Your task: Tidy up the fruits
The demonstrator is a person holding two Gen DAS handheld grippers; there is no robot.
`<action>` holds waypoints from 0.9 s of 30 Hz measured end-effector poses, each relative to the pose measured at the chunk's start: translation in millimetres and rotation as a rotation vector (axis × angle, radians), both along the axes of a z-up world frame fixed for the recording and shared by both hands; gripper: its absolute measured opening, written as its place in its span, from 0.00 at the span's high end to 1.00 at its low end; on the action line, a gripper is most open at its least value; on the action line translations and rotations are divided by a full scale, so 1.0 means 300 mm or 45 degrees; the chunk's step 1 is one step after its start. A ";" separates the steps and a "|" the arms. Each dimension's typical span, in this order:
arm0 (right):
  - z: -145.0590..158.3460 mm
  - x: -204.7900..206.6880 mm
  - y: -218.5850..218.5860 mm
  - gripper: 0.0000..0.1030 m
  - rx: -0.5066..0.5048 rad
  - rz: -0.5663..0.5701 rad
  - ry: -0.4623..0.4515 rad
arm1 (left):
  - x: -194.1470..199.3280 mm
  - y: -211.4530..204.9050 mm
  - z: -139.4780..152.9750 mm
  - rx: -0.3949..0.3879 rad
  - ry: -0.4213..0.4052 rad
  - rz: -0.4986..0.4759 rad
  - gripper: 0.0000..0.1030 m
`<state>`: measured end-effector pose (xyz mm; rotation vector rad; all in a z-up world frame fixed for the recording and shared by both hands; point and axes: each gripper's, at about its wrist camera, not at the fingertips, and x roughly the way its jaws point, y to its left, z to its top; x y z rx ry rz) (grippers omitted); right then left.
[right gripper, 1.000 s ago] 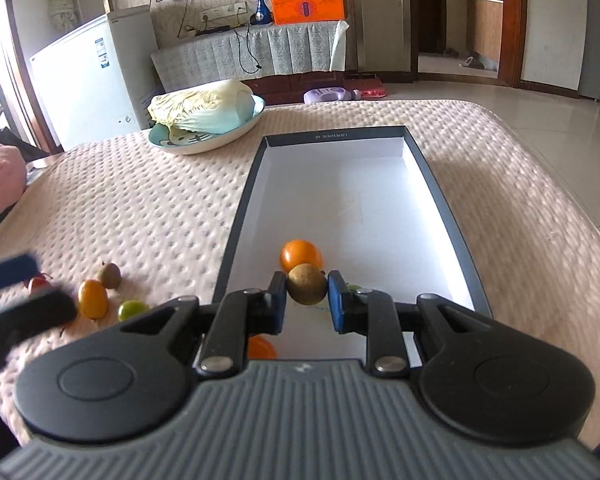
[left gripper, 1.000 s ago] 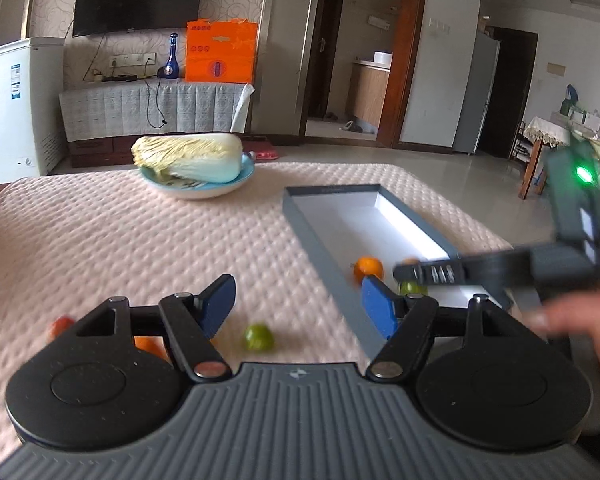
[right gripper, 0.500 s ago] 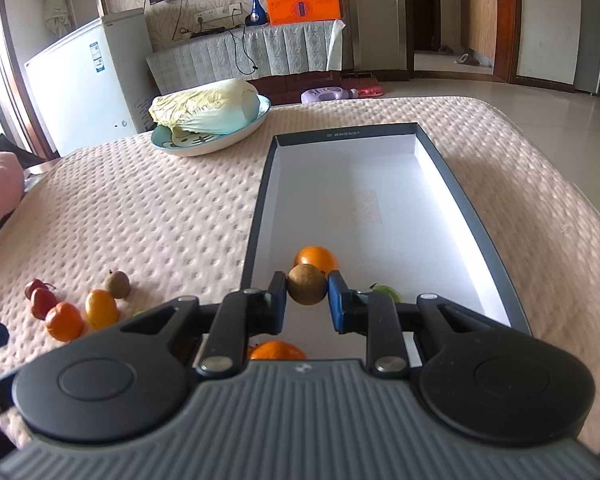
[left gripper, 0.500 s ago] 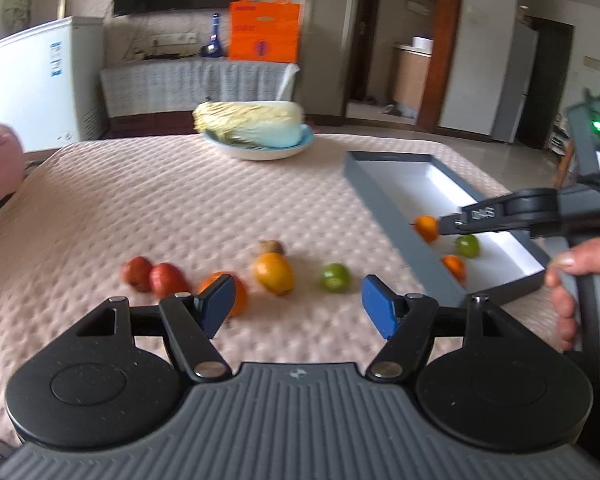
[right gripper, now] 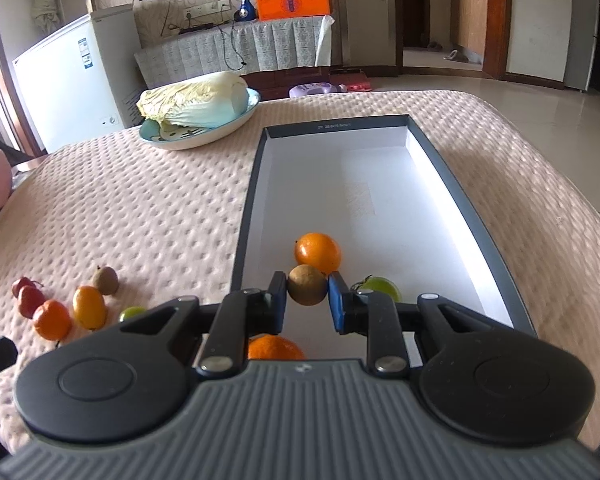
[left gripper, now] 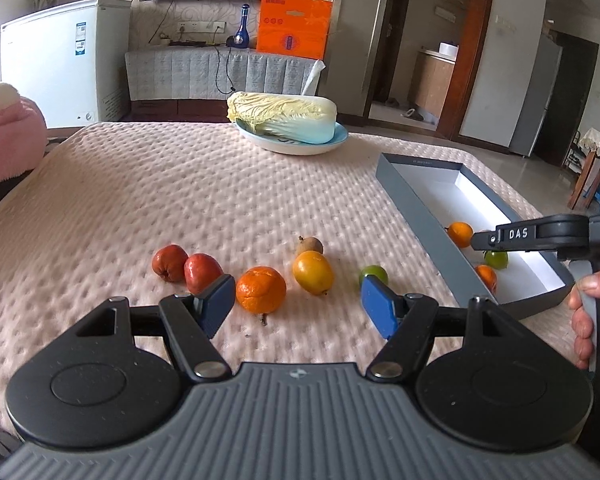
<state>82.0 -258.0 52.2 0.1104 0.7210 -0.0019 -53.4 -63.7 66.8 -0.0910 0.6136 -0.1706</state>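
1. We see the left hand-held gripper [left gripper: 298, 306] with its jaws wide apart and nothing between the blue pads, low over the pink padded cover [left gripper: 180, 200] of the desk.
2. Just beyond it lies a row of loose fruit: two red fruits [left gripper: 186, 266], a mandarin [left gripper: 261, 289], a yellow-orange fruit [left gripper: 313, 272], a small brown fruit [left gripper: 310, 245] and a green fruit [left gripper: 374, 273].
3. The right hand-held gripper [right gripper: 308, 300] is clamped on a round brown fruit [right gripper: 307, 285], held over the near end of the grey box [right gripper: 452, 184].
4. In the box we note an orange [right gripper: 318, 252], a green fruit [right gripper: 380, 286] and another orange fruit [right gripper: 274, 347], all at the near end.
5. Farther back, a cabbage [left gripper: 282, 114] rests on a blue plate [left gripper: 340, 138].
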 end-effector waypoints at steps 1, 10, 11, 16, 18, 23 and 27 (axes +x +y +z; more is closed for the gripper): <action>0.001 -0.001 -0.003 0.75 0.002 -0.007 -0.001 | 0.002 -0.002 -0.003 0.004 0.004 -0.003 0.28; 0.010 -0.009 -0.020 0.74 0.029 -0.032 -0.023 | 0.009 0.008 -0.018 0.023 0.012 0.024 0.28; 0.012 -0.011 -0.021 0.74 0.034 -0.032 -0.028 | 0.008 0.009 -0.017 0.024 0.008 0.026 0.28; 0.009 -0.010 -0.014 0.73 0.017 -0.027 -0.029 | 0.011 0.020 -0.007 0.009 -0.007 0.048 0.28; 0.007 -0.011 -0.017 0.73 0.019 -0.033 -0.027 | 0.013 0.025 -0.005 -0.004 -0.003 0.052 0.28; 0.011 -0.018 -0.018 0.73 0.019 -0.056 -0.036 | 0.011 0.034 -0.005 -0.012 0.005 0.039 0.28; 0.022 -0.025 -0.012 0.73 0.035 -0.058 -0.064 | 0.007 0.044 -0.002 -0.014 -0.007 0.048 0.28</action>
